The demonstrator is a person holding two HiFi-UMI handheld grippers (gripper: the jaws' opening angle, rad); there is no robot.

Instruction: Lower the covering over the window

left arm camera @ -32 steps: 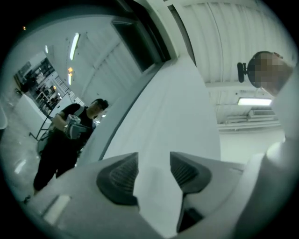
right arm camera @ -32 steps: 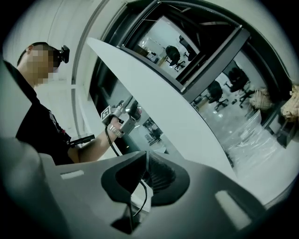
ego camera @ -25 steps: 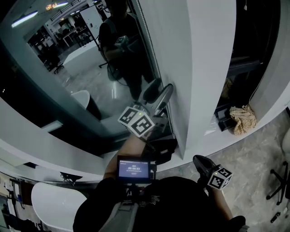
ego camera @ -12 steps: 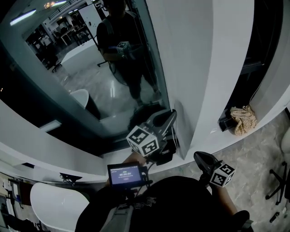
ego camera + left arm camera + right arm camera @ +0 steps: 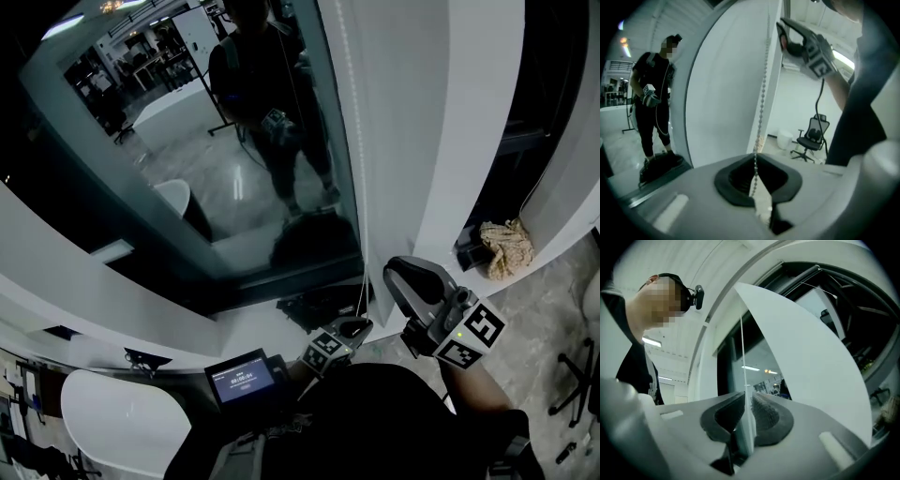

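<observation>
thin white bead chain (image 5: 762, 93) hangs straight and taut along the right edge of the dark, reflective window (image 5: 187, 169).

The window glass (image 5: 244, 178) is glossy and mirror-like, and the white panel (image 5: 394, 141) beside it looks smooth and matt. The bead chain (image 5: 762, 89) is made of small shiny beads. The rag (image 5: 507, 249) is crumpled, rough cloth, and the floor (image 5: 553, 319) looks like polished mottled stone.
</observation>
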